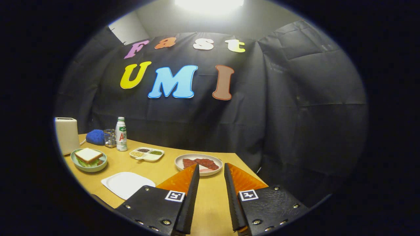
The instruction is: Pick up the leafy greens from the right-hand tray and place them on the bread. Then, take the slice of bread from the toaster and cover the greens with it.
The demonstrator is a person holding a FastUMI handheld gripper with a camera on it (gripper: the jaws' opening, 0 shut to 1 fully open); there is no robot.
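Gripper [211,168] hangs above the wooden worktop [210,203], fingers [193,183] parted with a clear gap and nothing between them, bare wood showing in the gap. Landmark: the round plate [183,158] carrying reddish meat slices [200,163], which lies just beyond the fingertips, not touched by them. Left of that plate, nearer the camera, an empty white square tray [127,184] lies flat on the worktop, beside the left finger. Further left of the plate, a pale green bowl [89,167] holds the assembled sandwich: a slice of bread [88,154] lies on top, leafy greens [86,162] peeking out under it at the edge, so the greens are covered. Behind the plate and to its left, a white divided dish [147,154] holds small portions of grains or seasonings, contents too small to tell. Beyond that dish, a white bottle [121,134] with a green cap stands upright; beside it a clear glass [110,138] and a blue cloth-like lump [95,137]. Far left of the plate, behind the bowl, a cream toaster [66,135] stands upright at the worktop edge; its slots can't be seen from here.
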